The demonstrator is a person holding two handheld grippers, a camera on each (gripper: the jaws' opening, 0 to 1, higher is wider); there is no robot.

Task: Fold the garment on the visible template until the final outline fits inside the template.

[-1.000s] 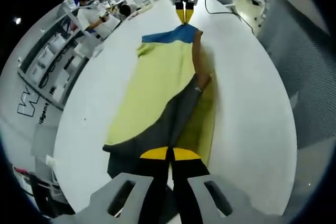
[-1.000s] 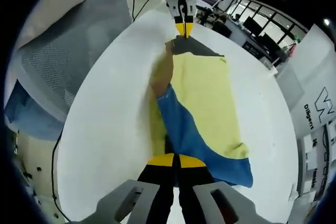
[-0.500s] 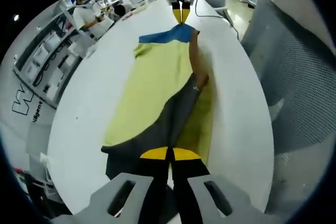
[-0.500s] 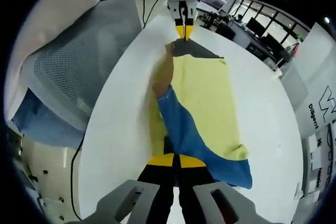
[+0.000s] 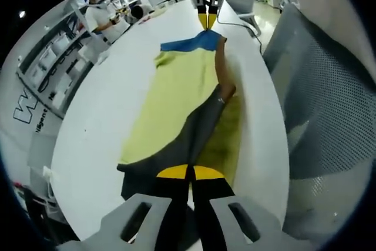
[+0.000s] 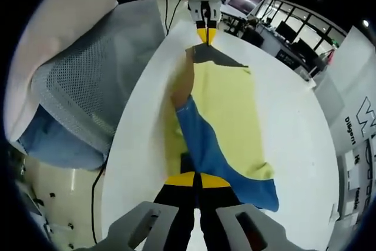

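The yellow, blue and grey cloth garment point(image 5: 182, 95) is stretched over the white round table point(image 5: 106, 104), gripped at opposite ends by the left gripper point(image 5: 189, 173) and right gripper point(image 6: 197, 180), both clenched on fabric. 1 risk is judged: uneven pull could slip a hem free and skew the fold.

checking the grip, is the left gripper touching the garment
Touching: in the left gripper view the left gripper is shut on the garment's grey end.

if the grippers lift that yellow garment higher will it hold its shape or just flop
Probably flop: the yellow garment already drapes and creases between the left gripper and the right gripper, each shut on an end. It looks thin, so likely light. Its loose side edges may swing or unfold, since nothing pins them to the white table.
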